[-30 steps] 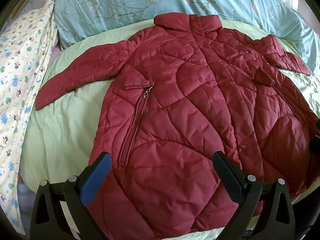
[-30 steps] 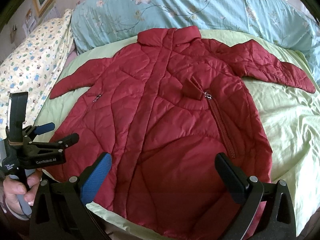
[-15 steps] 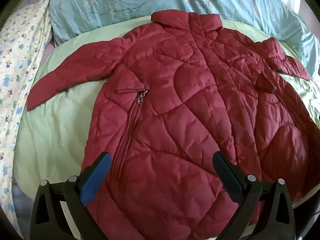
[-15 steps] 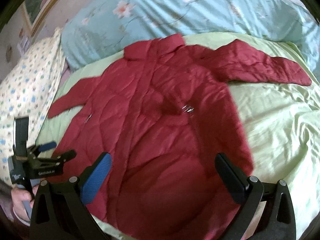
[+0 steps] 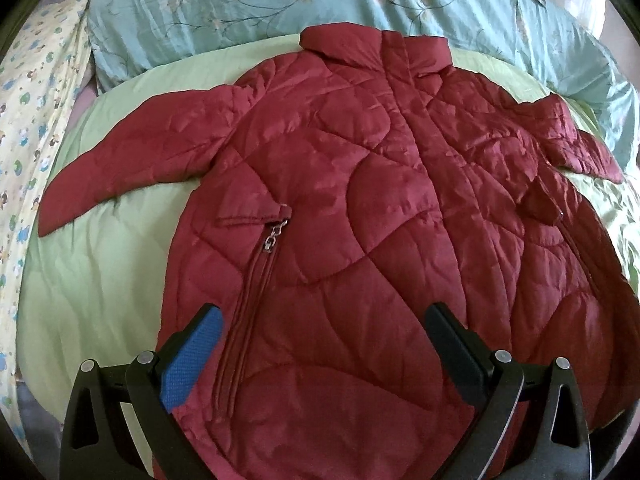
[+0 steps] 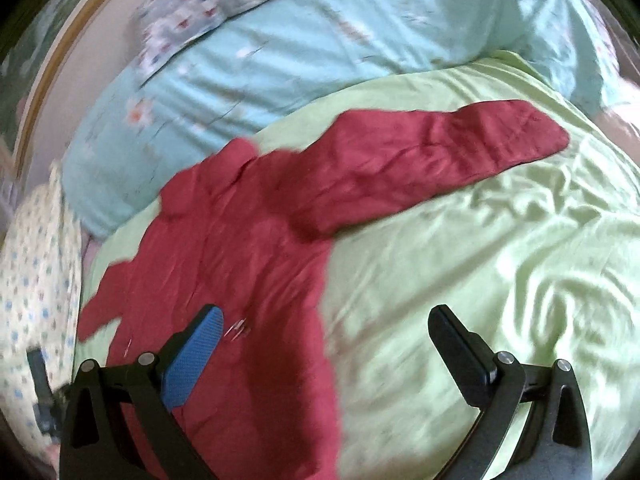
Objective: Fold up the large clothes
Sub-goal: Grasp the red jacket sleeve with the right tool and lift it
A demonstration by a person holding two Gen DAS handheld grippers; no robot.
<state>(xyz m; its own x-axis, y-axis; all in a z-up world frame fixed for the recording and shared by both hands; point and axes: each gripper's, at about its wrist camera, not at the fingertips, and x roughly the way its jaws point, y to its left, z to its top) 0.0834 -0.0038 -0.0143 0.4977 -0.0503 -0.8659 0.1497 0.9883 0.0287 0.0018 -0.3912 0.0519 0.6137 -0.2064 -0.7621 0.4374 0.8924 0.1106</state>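
Observation:
A dark red quilted jacket (image 5: 360, 208) lies flat, front up, on a light green bed cover (image 5: 100, 264), collar towards the far side and both sleeves spread out. My left gripper (image 5: 320, 320) is open and empty, hovering over the jacket's lower front near the left zip pocket. The right wrist view is blurred. My right gripper (image 6: 324, 328) is open and empty over the jacket's right edge (image 6: 280, 264) and the green cover (image 6: 480, 260). The right sleeve (image 6: 440, 148) stretches away to the upper right.
A pale blue floral duvet (image 5: 280, 0) is bunched along the far side of the bed. A yellow patterned pillow (image 5: 28, 120) lies on the left. In the right wrist view the left gripper's body (image 6: 40, 392) shows at the lower left edge.
My right gripper has swung to the right, off the jacket's middle towards its right side and sleeve. My left gripper has drifted a little to the left over the jacket.

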